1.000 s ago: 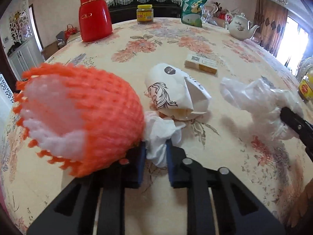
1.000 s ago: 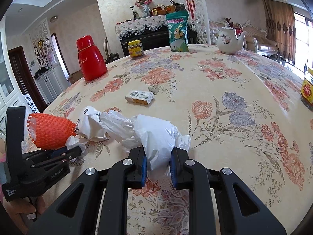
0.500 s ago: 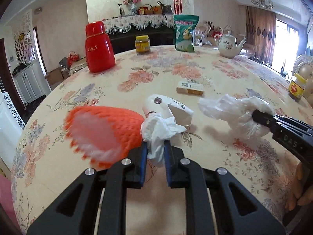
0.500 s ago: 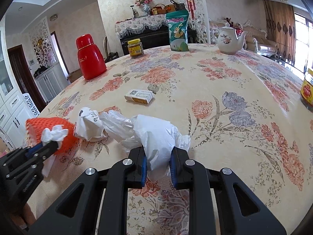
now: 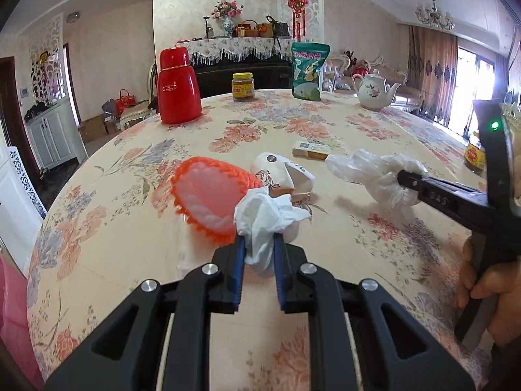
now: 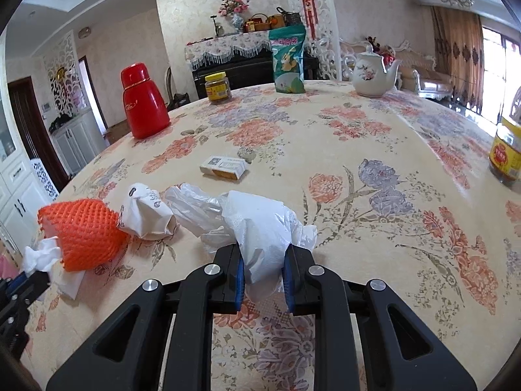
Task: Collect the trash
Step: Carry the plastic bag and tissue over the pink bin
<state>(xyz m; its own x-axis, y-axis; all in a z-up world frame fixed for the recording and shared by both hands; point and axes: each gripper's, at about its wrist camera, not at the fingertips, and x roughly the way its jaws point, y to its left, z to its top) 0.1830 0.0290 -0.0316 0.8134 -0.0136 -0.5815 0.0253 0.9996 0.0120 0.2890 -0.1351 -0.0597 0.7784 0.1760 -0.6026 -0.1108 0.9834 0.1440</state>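
My left gripper (image 5: pixel 259 251) is shut on a crumpled white tissue (image 5: pixel 265 216) and holds it above the floral table. My right gripper (image 6: pixel 262 257) is shut on a crumpled white plastic bag (image 6: pixel 257 224), which also shows in the left wrist view (image 5: pixel 377 171). An orange foam fruit net (image 5: pixel 208 192) lies on the table just beyond the tissue. A crumpled white paper wrapper (image 5: pixel 285 174) lies beside the net. A small flat box (image 5: pixel 311 150) lies farther back. In the right wrist view the net (image 6: pixel 84 233), wrapper (image 6: pixel 146 211) and box (image 6: pixel 224 167) sit left of the bag.
A red thermos (image 5: pixel 177 86), a yellow-lidded jar (image 5: pixel 242 86), a green snack bag (image 5: pixel 307 71) and a white teapot (image 5: pixel 374 93) stand at the table's far side. A yellow-labelled bottle (image 6: pixel 506 153) stands at the right edge. White cabinets are on the left.
My left gripper has lifted and pulled back with the tissue, so the net and wrapper look smaller and farther. The right gripper has kept still with the bag.
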